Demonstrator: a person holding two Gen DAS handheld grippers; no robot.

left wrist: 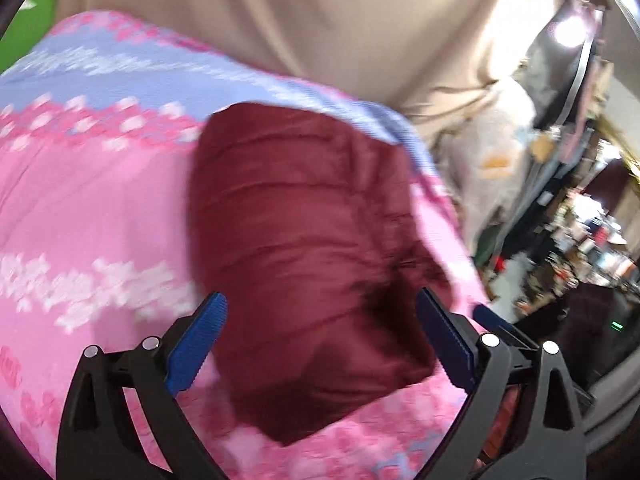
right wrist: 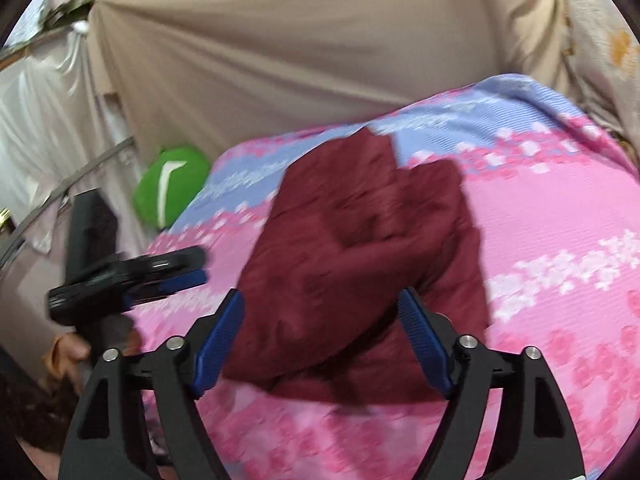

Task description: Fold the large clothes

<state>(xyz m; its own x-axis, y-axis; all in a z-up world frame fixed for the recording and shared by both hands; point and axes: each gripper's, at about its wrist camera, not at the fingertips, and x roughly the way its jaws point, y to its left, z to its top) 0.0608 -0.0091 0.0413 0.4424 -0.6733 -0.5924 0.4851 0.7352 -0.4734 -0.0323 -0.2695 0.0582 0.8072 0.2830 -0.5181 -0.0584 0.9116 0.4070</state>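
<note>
We see a folded maroon padded garment [left wrist: 316, 264] lying on a pink and lilac patterned bedspread [left wrist: 100, 208], with a beige draped curtain [left wrist: 300, 16] behind the bed. In the right wrist view, a green cushion [right wrist: 172, 186] sits beyond the bed's left edge, and the left tongs [right wrist: 196, 270] hover left of the garment.

Both my views motion-blurred, soft throughout. Even indoor light, moderately bright. Glare from lamp [left wrist: 570, 30] upper right in left view. Fisheye bending, dark corners at edges.
</note>
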